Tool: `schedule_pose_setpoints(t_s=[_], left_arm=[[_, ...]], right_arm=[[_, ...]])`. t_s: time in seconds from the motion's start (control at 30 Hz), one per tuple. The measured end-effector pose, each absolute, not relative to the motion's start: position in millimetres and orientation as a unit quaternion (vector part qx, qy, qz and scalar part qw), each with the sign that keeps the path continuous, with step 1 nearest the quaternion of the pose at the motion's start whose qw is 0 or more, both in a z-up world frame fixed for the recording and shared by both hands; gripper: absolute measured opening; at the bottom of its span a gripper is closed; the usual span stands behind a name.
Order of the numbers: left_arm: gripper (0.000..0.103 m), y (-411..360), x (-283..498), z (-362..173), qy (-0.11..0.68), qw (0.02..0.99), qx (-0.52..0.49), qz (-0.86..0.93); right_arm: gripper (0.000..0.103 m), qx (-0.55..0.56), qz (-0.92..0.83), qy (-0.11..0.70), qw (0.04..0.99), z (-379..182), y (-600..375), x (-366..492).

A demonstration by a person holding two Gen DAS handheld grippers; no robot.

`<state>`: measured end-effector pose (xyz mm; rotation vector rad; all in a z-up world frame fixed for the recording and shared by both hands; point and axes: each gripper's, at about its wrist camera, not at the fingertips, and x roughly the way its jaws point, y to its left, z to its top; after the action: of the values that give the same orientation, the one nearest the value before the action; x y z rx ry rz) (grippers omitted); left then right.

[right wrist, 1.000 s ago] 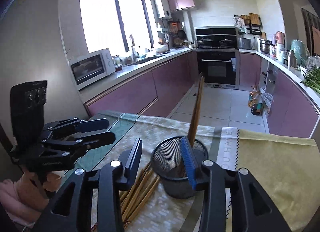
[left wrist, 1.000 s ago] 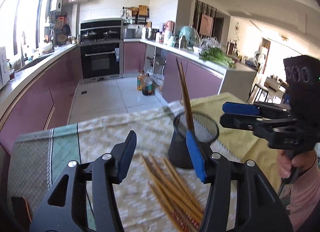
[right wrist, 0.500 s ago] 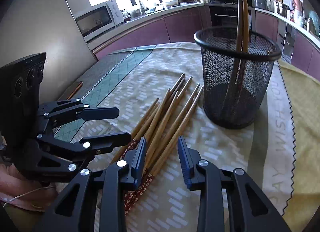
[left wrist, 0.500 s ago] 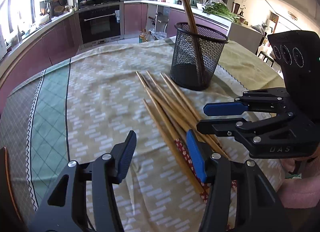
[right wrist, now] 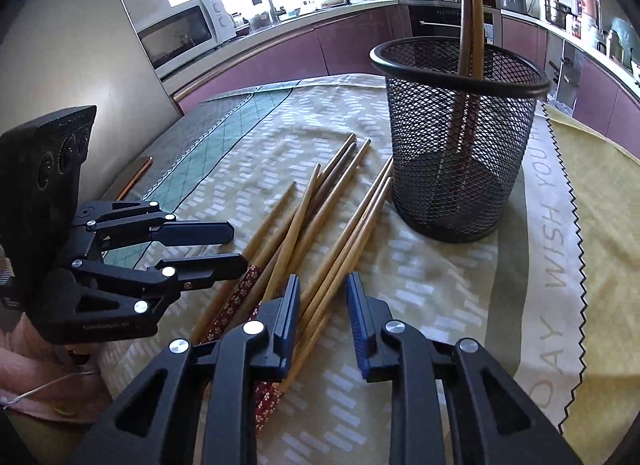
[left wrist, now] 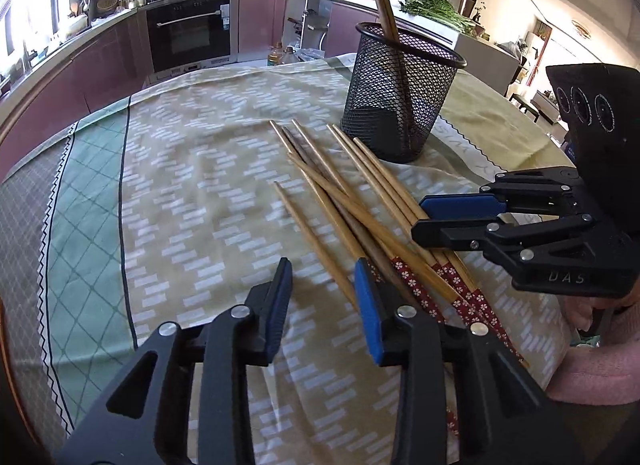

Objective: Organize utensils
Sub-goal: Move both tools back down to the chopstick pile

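Cloth [right wrist: 558, 241] lettering "WISH YOU", "DAY"

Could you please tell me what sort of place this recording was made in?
A home kitchen, most likely: a built-in oven sits among purple cabinets, a microwave stands on the counter, and the work happens on a cloth-covered table with chopsticks.
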<state>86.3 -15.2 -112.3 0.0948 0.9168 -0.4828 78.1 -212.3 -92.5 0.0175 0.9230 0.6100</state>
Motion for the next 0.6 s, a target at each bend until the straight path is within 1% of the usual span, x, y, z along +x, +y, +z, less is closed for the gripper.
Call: schedule_pose_setpoints(t_s=[0.07,0.17,0.4,0.47,0.5,0.57,0.6], left_arm=[[0.027,-14.1,87.8,-113.0,0.437,0.868,0.047,-0.231],[0.021,-11.8,91.4,-113.8,0.439,0.867,0.047,-0.229],[0.017,-11.8,96.7,-113.4,0.438,0.869,0.058,-0.222],[0.018,-11.6,97.1,-113.6,0.439,0.87,0.063,-0.213],[0.021,-11.6,96.7,-113.3,0.438,0.872,0.068,-0.207],[0.032,-12.5,96.5,-113.1,0.439,0.874,0.081,-0.191],[0.032,-12.8,96.4,-113.2,0.439,0.874,0.085,-0.189]], right_arm=[[0.015,0.014,0.289,0.441,0.85,-93.7,-215.8,79.3],[0.015,0.026,0.289,0.444,0.848,-95.2,-220.5,80.8],[0.014,0.019,0.275,0.446,0.852,-94.7,-225.7,80.5],[0.014,0.019,0.27,0.449,0.851,-96.2,-228.1,81.0],[0.014,0.018,0.27,0.45,0.851,-97.1,-228.7,80.8],[0.014,0.014,0.269,0.45,0.851,-97.6,-228.8,80.5],[0.014,0.009,0.268,0.45,0.852,-97.4,-227.6,80.5]])
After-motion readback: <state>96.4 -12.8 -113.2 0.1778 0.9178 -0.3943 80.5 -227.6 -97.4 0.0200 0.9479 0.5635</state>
